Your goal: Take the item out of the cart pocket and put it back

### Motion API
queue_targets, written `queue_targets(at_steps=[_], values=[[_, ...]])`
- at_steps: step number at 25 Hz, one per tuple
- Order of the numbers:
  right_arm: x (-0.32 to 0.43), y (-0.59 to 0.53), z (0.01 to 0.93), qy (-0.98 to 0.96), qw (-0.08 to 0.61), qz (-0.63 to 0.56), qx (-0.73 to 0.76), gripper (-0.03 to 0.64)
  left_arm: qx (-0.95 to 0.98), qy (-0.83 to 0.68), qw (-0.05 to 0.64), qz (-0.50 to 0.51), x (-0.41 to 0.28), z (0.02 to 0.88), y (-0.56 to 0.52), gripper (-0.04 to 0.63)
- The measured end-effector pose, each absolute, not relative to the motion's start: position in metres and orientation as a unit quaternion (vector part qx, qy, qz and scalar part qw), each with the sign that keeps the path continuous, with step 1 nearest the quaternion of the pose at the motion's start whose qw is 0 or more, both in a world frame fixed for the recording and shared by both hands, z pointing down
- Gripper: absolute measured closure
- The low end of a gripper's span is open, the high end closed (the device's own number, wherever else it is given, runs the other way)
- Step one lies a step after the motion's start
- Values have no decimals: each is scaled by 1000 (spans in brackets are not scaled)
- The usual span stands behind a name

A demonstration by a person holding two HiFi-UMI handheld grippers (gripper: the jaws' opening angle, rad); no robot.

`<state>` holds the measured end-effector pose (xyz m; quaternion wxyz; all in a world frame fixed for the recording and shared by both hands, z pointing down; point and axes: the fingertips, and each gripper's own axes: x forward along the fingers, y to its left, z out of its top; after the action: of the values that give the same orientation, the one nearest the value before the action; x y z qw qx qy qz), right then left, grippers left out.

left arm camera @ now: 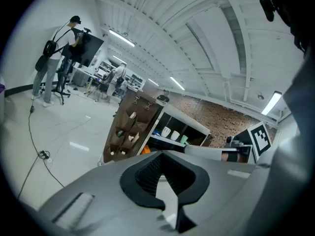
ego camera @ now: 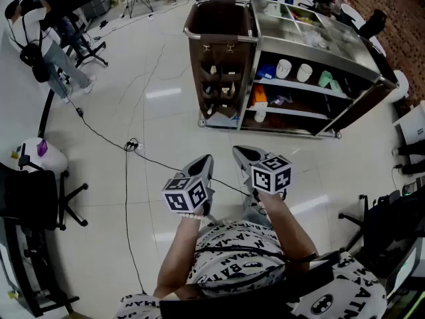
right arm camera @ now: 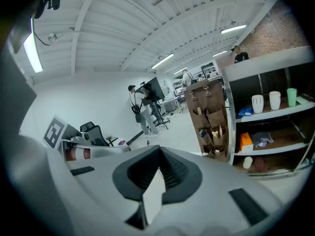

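Left gripper view: left gripper (left arm camera: 164, 173) clenched, pads together, nothing between them. Right gripper (right arm camera: 158, 173) the same, jaws closed on air. Both are held out side by side in front of the person, tips aimed toward the cart (ego camera: 319, 57), which stands well apart across open floor (ego camera: 166, 125).

Task's thing sits in the brown pocket panel (ego camera: 219, 78) hung on the cart's near end, left of the open shelves (ego camera: 299, 88). Several small pale items (right arm camera: 199, 111) poke from the pockets. Cannot tell which one is meant; all too small to identify.

Handling, as a guess: small and light, probably stiff enough for a two-pad pinch. Pockets look like soft fabric and may sag or cling, so the pull should run straight along the pocket. Best hold is the stub showing above the pocket lip, pinched across its thin side.

Orientation: items stand roughly upright, a little tilted, long axis near vertical. Free end points up out of the pocket mouth; lower end hidden inside.
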<state>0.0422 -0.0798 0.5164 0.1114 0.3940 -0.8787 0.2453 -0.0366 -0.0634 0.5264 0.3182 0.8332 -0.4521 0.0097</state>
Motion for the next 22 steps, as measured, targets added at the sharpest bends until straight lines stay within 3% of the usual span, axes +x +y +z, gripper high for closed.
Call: queue_targets(at_steps=[22], values=[[1,-81,535,-868,113,269,402,617,832,-442,335,29,-77,546,-64,595]])
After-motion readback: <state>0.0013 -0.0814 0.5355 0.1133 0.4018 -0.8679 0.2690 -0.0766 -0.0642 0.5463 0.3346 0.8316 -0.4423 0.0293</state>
